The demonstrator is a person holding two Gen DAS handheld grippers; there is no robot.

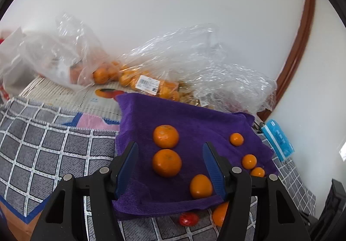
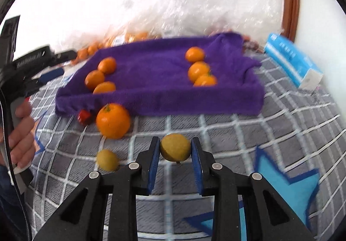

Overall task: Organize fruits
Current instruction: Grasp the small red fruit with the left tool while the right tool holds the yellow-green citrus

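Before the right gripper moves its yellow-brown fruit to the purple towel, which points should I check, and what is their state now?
1. Right gripper shut on the round yellow-brown fruit: ok, both fingers touch its sides.
2. Fruit lifted from the grey checked blanket: cannot tell.
3. Free space on the purple towel: ok, the middle between the two rows of small orange fruits is bare.
4. Path ahead: not ok at the left, the large orange fruit lies before the towel edge.
5. Left gripper out of the way: not ok, open above the towel.
6. Second yellow-brown fruit: ok, apart, on the blanket.
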